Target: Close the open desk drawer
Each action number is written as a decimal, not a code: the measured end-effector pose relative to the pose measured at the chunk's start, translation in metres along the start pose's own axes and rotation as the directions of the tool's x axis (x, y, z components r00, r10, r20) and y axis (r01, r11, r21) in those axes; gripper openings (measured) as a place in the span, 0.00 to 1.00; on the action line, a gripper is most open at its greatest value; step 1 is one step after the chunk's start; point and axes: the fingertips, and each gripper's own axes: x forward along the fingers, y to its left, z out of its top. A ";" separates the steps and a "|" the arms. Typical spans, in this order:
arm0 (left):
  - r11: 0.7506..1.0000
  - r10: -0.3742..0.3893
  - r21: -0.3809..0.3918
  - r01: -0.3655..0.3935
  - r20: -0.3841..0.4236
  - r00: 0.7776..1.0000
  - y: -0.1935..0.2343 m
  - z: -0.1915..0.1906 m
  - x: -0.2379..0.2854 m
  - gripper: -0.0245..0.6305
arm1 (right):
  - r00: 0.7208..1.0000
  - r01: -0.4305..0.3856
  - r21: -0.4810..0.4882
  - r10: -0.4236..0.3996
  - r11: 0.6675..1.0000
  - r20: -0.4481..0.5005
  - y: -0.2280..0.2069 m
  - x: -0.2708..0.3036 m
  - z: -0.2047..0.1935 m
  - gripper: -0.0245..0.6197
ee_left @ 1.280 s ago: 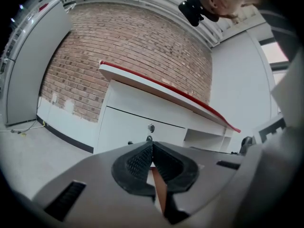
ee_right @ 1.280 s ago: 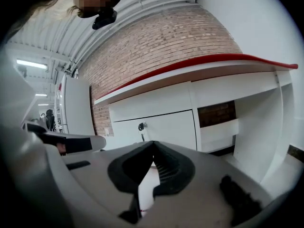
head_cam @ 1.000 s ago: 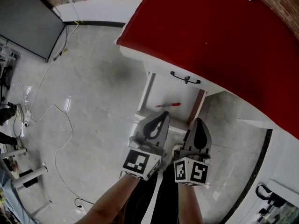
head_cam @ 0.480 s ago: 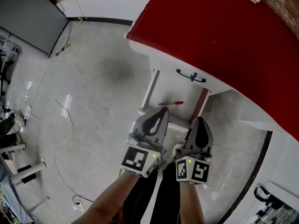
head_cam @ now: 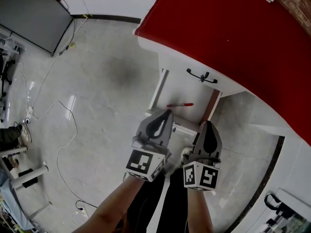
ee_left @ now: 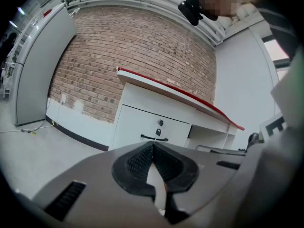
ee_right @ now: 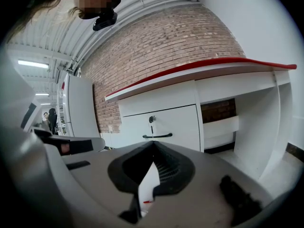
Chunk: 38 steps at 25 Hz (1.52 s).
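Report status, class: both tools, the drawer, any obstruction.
Both shut, empty: left tool, right tool. Lower desk drawer open, red pen inside. Nothing seen blocking it.

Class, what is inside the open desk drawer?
One red pen lies on the white floor of the open drawer. Its near end is covered by the left tongs and right tongs, so anything there is unseen.

drawer [head_cam: 187,95] front: clear | left: open floor [head_cam: 104,106], cable [head_cam: 74,126] | above: desk top [head_cam: 233,38] overhangs
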 end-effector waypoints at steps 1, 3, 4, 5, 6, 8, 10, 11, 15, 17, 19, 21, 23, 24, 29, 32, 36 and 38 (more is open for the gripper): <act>1.000 0.008 -0.001 -0.008 -0.010 1.000 0.002 -0.005 -0.001 0.05 | 1.000 0.001 -0.003 -0.001 1.000 -0.012 -0.001 -0.001 -0.003 0.05; 1.000 0.023 0.002 -0.023 -0.033 0.999 0.005 -0.016 -0.003 0.05 | 0.999 0.004 -0.008 -0.005 1.000 -0.041 -0.002 -0.002 -0.013 0.05; 1.000 0.031 0.004 -0.030 -0.048 0.998 0.007 -0.023 -0.004 0.05 | 0.998 0.006 -0.010 -0.007 1.000 -0.057 -0.002 -0.003 -0.020 0.05; 0.999 0.039 0.002 -0.039 -0.064 0.997 0.009 -0.031 -0.006 0.05 | 0.997 0.008 -0.011 -0.008 1.000 -0.075 -0.003 -0.004 -0.028 0.05; 0.999 0.047 -0.003 -0.048 -0.081 0.996 0.011 -0.039 -0.007 0.05 | 0.996 0.008 -0.012 -0.009 1.000 -0.092 -0.003 -0.005 -0.036 0.05; 0.998 0.062 -0.011 -0.064 -0.116 0.991 0.015 -0.056 -0.010 0.04 | 0.993 0.004 -0.009 -0.005 1.000 -0.118 -0.003 -0.008 -0.049 0.05; 0.997 0.074 -0.007 -0.076 -0.149 0.986 0.018 -0.073 -0.013 0.05 | 0.991 0.004 -0.002 -0.004 1.000 -0.136 -0.005 -0.011 -0.062 0.05; 0.997 0.080 -0.004 -0.082 -0.164 0.983 0.020 -0.080 -0.015 0.05 | 0.989 0.008 0.001 -0.007 1.000 -0.146 -0.006 -0.013 -0.068 0.05; 0.994 0.103 -0.003 -0.106 -0.205 0.973 0.029 -0.108 -0.021 0.05 | 0.983 0.019 0.009 -0.017 1.000 -0.185 -0.010 -0.016 -0.093 0.05; 0.994 0.106 -0.010 -0.111 -0.224 0.969 0.032 -0.121 -0.023 0.05 | 0.980 0.013 0.012 -0.010 1.000 -0.199 -0.010 -0.017 -0.104 0.05; 0.993 0.107 -0.014 -0.114 -0.246 0.963 0.035 -0.134 -0.024 0.05 | 0.977 0.001 0.016 0.003 1.000 -0.215 -0.009 -0.019 -0.115 0.05; 0.992 0.111 -0.021 -0.121 -0.271 0.956 0.039 -0.146 -0.025 0.05 | 0.969 -0.011 0.010 0.014 1.000 -0.246 -0.008 -0.021 -0.129 0.05; 0.990 0.122 -0.037 -0.139 -0.298 0.947 0.043 -0.160 -0.027 0.05 | 0.958 -0.018 -0.005 0.016 1.000 -0.287 -0.007 -0.025 -0.145 0.05; 0.988 0.130 -0.040 -0.150 -0.308 0.942 0.045 -0.167 -0.028 0.05 | 0.952 -0.018 -0.010 0.014 1.000 -0.304 -0.006 -0.028 -0.154 0.05; 0.988 0.132 -0.025 -0.150 -0.345 0.929 0.050 -0.199 -0.022 0.05 | 0.935 -0.009 -0.004 0.007 1.000 -0.354 -0.008 -0.032 -0.187 0.05; 0.988 0.132 -0.028 -0.151 -0.353 0.926 0.054 -0.212 -0.016 0.05 | 0.934 -0.002 -0.005 0.000 1.000 -0.358 -0.014 -0.027 -0.200 0.05; 0.987 0.142 -0.022 -0.159 -0.346 0.927 0.063 -0.222 -0.007 0.05 | 0.932 0.004 -0.019 -0.011 1.000 -0.362 -0.026 -0.018 -0.214 0.05; 0.986 0.148 -0.021 -0.165 -0.340 0.929 0.067 -0.225 -0.002 0.05 | 0.931 0.008 -0.026 -0.017 1.000 -0.365 -0.032 -0.014 -0.220 0.05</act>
